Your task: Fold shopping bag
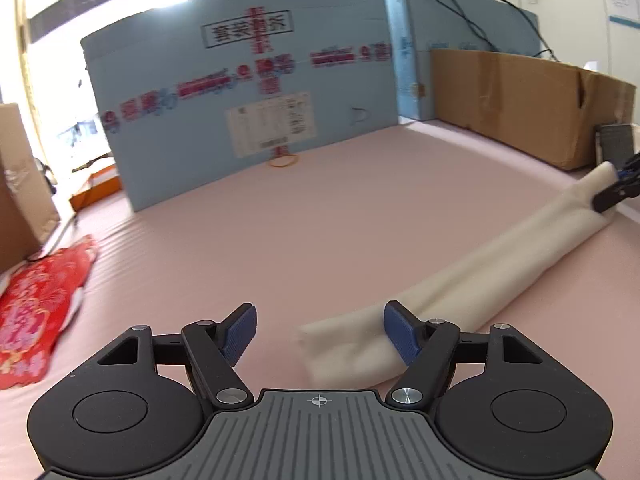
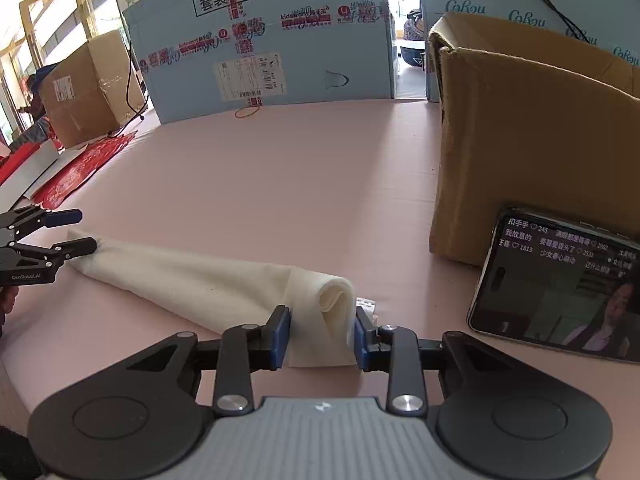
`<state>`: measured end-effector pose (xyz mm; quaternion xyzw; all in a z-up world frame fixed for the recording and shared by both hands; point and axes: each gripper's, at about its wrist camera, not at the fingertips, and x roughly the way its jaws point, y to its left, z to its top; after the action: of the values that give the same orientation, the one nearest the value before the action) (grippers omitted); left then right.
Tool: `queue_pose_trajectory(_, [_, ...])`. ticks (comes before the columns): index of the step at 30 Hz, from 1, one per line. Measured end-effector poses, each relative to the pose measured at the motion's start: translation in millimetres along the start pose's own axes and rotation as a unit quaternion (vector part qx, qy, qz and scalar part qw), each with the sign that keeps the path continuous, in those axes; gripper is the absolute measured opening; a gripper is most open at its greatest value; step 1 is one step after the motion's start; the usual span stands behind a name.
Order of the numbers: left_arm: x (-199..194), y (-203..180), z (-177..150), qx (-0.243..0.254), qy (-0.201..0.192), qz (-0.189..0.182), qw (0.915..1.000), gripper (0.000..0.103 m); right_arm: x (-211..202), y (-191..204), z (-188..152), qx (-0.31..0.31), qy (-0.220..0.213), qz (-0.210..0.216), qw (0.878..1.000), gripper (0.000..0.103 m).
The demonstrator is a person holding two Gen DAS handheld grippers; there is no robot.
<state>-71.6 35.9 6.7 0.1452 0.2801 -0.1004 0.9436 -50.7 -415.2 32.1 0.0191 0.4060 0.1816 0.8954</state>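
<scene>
The cream cloth shopping bag [image 1: 496,264] lies folded into a long narrow strip on the pink table [image 1: 304,220]. In the left wrist view my left gripper [image 1: 320,334] is open, with the strip's near end between its jaws, against the right pad. In the right wrist view the bag [image 2: 208,280] runs left to right, and my right gripper [image 2: 322,334] is open around its rolled right end, pads close to the cloth. The left gripper [image 2: 70,232] shows at the strip's far left end. The right gripper [image 1: 616,192] appears at the far end in the left wrist view.
A brown cardboard box [image 2: 528,136] stands at the right, with a lit phone [image 2: 556,284] leaning in front of it. A blue printed box [image 2: 264,40] stands at the back, a rubber band [image 2: 247,112] at its foot. Red patterned cloth [image 1: 36,312] lies at the left.
</scene>
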Motion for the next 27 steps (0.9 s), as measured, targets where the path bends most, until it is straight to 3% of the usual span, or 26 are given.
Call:
queue_pose_trajectory(2, [-10.0,-2.5,4.4,0.002,-0.009,0.056,0.9984,0.073,0.3,1.8,-1.8,-0.003,-0.008,-0.004,1.000,0.034])
queue_pose_trajectory(3, [-20.3,-9.5,8.8,0.013,-0.033,0.084,0.9959,0.073,-0.1,2.3,-3.0,-0.004,-0.010,-0.005,1.000,0.034])
queue_pose_trajectory(5, [-41.9,-24.2,16.4,0.020,-0.090,0.100,0.9907,0.073,0.7,3.1,-2.9,-0.005,-0.012,-0.006,1.000,0.035])
queue_pose_trajectory(6, [-53.3,-35.0,21.2,0.007,-0.127,0.084,0.9883,0.073,0.8,3.4,-3.3,-0.006,-0.014,-0.007,1.000,0.035])
queue_pose_trajectory(8, [-58.3,-54.1,27.5,-0.036,-0.160,-0.010,0.9864,0.073,0.8,3.1,-3.5,-0.006,-0.015,-0.005,1.000,0.035])
queue_pose_trajectory(10, [-47.2,-74.9,34.5,-0.048,-0.146,-0.103,0.9828,0.073,0.5,1.1,-3.6,0.001,-0.016,-0.001,1.000,0.035])
queue_pose_trajectory(11, [-43.9,-85.3,37.3,-0.040,-0.143,-0.112,0.9826,0.073,0.3,0.4,-3.6,0.003,-0.017,0.000,1.000,0.035])
queue_pose_trajectory(14, [-20.2,-117.5,46.3,0.015,-0.104,-0.111,0.9882,0.071,0.6,-2.3,-3.1,0.013,-0.019,0.007,1.000,0.035])
queue_pose_trajectory(16, [2.3,-120.8,49.1,0.019,-0.033,-0.112,0.9930,0.071,-1.4,-9.4,-3.8,0.035,-0.022,0.018,0.999,0.035])
queue_pose_trajectory(17, [8.0,-121.0,47.7,0.021,-0.016,-0.116,0.9929,0.073,-2.5,-13.2,-4.3,0.048,-0.023,0.023,0.998,0.035])
queue_pose_trajectory(19, [13.4,-113.4,45.8,-0.001,-0.005,-0.132,0.9913,0.073,-5.5,-21.7,-6.9,0.074,-0.025,0.024,0.997,0.043])
queue_pose_trajectory(25, [14.1,-108.9,40.3,-0.012,0.001,-0.138,0.9904,0.077,-25.4,-30.9,-28.0,0.127,-0.043,0.003,0.991,0.043])
queue_pose_trajectory(27, [13.6,-108.3,39.0,-0.013,0.001,-0.138,0.9903,0.078,-35.5,-38.6,-41.7,0.181,-0.056,0.020,0.982,0.045])
